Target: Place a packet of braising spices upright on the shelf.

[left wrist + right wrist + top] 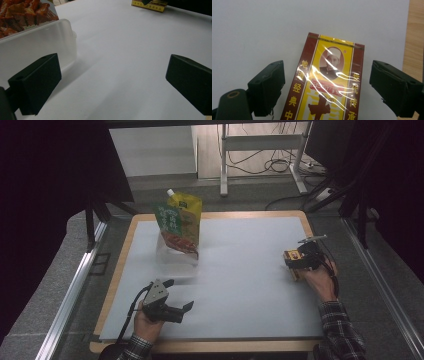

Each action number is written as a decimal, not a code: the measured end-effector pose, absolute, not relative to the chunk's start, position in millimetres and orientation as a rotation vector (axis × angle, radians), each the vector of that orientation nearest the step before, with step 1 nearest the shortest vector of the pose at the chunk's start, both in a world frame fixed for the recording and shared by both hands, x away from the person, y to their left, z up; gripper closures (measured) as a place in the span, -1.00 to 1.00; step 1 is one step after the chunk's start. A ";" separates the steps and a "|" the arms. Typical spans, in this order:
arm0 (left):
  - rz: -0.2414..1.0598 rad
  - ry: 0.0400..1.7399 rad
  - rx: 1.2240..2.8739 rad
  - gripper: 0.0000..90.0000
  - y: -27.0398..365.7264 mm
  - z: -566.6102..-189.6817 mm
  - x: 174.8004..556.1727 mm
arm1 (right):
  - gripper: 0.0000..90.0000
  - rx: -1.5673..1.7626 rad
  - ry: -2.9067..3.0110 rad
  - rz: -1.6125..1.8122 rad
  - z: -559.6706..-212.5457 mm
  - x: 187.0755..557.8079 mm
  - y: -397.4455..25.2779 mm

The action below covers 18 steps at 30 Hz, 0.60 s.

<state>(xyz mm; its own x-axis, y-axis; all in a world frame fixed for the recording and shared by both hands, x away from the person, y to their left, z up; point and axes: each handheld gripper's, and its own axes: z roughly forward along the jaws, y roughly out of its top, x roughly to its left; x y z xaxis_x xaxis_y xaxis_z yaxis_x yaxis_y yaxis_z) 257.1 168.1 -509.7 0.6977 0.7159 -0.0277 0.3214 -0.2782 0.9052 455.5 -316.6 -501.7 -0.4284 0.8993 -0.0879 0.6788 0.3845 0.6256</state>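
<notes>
Left tongs (178, 295): at 7 o'clock on the table (250, 285), held low over the white mat near its front edge. The jaws are spread wide with nothing between them. In the left gripper view the left tongs (112, 82) frame bare white mat, and the clear plastic tub (37, 47) lies just beyond the left jaw, apart from it.

Right tongs (295, 261): at 3 o'clock on the table, over the yellow and dark red box (291, 260). In the right gripper view the right tongs (327, 85) are spread, one jaw on each side of the box (329, 90), with a gap showing between each jaw and the box edge. The box lies flat on the white mat, close to the mat's right edge. Its wrapping is glossy and carries a portrait and yellow characters.

Clear plastic tub (176, 254): at 11 o'clock, well apart from both tongs. Two pouches stand in it, a green one (172, 225) in front and a yellow one with a white spout (189, 212) behind.
</notes>
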 end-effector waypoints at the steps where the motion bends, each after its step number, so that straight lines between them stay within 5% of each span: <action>1: 0.477 0.810 1.874 -1.00 168.1 -509.7 257.1 | -0.70 1.364 2.237 0.714 -502.7 455.8 -316.8; 18: 0.476 0.809 1.872 -1.00 168.2 -509.7 257.1 | -0.30 1.449 2.284 0.675 -503.7 456.2 -316.0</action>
<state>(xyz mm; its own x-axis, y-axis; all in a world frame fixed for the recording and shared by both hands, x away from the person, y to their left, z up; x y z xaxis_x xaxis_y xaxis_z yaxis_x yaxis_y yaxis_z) 257.1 168.2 -509.7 0.6987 0.7148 -0.0295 0.3209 -0.2763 0.9059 456.2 -316.0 -503.7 -0.4144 0.9092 -0.0401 0.7416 0.3629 0.5642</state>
